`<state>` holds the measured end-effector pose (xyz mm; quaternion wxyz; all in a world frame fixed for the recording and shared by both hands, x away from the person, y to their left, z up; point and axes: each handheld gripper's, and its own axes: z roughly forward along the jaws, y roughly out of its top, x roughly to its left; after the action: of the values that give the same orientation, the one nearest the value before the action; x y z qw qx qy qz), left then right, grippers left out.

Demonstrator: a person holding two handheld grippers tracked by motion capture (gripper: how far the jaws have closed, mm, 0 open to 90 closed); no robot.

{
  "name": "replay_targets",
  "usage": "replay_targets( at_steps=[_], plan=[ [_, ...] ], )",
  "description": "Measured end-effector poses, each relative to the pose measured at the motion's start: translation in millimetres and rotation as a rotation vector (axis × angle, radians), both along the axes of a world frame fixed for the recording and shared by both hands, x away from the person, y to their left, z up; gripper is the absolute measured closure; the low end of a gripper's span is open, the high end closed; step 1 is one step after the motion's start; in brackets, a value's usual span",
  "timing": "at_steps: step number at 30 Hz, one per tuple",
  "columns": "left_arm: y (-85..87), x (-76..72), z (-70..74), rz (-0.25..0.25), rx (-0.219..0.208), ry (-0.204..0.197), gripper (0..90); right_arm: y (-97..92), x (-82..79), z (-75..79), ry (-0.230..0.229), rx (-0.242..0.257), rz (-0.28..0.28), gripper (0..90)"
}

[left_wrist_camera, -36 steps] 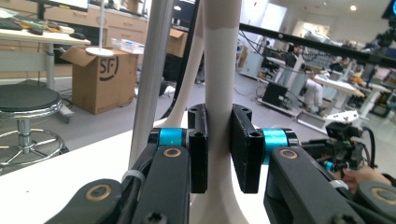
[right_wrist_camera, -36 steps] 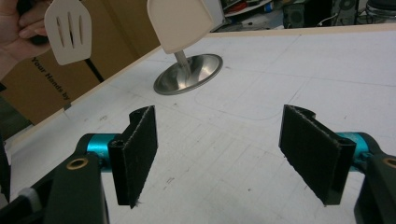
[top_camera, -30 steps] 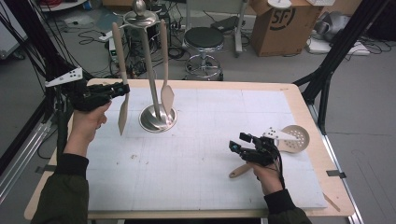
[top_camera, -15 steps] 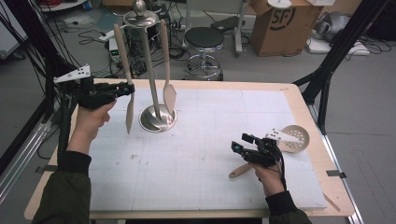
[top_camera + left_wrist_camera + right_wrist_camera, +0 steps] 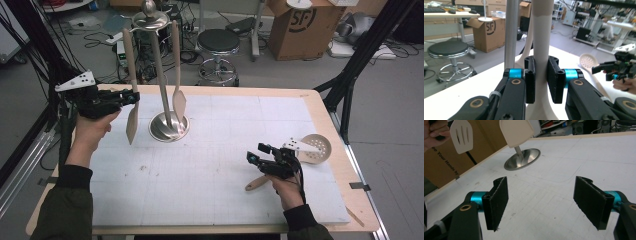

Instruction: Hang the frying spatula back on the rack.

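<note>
left gripper (image 5: 131,96) clamped on slotted turner (image 5: 131,122) handle | long axis vertical, hanging left of stand (image 5: 169,127) | right gripper (image 5: 256,154) jaws apart, well right

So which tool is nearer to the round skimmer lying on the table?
Right. The right tool hovers open just beside the skimmer, over its handle; the left tool is across the table, clamped on a hanging spatula.
</note>
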<state>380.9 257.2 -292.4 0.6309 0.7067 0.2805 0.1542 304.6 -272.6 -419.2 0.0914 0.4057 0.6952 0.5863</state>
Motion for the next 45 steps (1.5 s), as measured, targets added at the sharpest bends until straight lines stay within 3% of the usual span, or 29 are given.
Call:
replay_targets(
  at_steps=[9,12,20,25,28,38,43,45],
  plan=[
    [1.9,-5.3,12.4,0.055,0.035,-0.007,78.2,-1.3,0.0,0.3,0.000,0.004,-0.003,27.6],
    [-0.5,-7.4,16.0,0.079,0.082,-0.008,78.2,-0.8,-0.2,0.4,-0.001,0.002,-0.002,27.7],
    [-1.2,-10.3,18.6,0.084,0.083,-0.012,78.2,-0.1,0.0,0.0,-0.002,0.004,-0.001,27.7],
    [-7.7,-15.5,26.6,0.126,0.178,-0.020,78.2,-0.2,0.2,-0.1,-0.002,0.005,-0.002,27.7],
    [-10.7,-15.5,28.2,0.139,0.194,-0.007,78.2,-0.2,0.2,0.0,-0.002,0.005,-0.002,27.6],
    [-3.6,-15.5,16.6,0.095,0.057,0.003,78.2,-0.4,0.0,0.1,-0.005,0.003,-0.002,27.7],
    [2.1,-16.7,5.8,0.040,-0.089,-0.007,78.2,-0.1,0.2,0.0,-0.004,0.002,-0.003,27.7],
    [1.5,-17.9,2.0,0.034,-0.124,-0.012,78.2,0.1,0.0,-0.1,-0.003,0.002,-0.003,27.7]
  ],
)
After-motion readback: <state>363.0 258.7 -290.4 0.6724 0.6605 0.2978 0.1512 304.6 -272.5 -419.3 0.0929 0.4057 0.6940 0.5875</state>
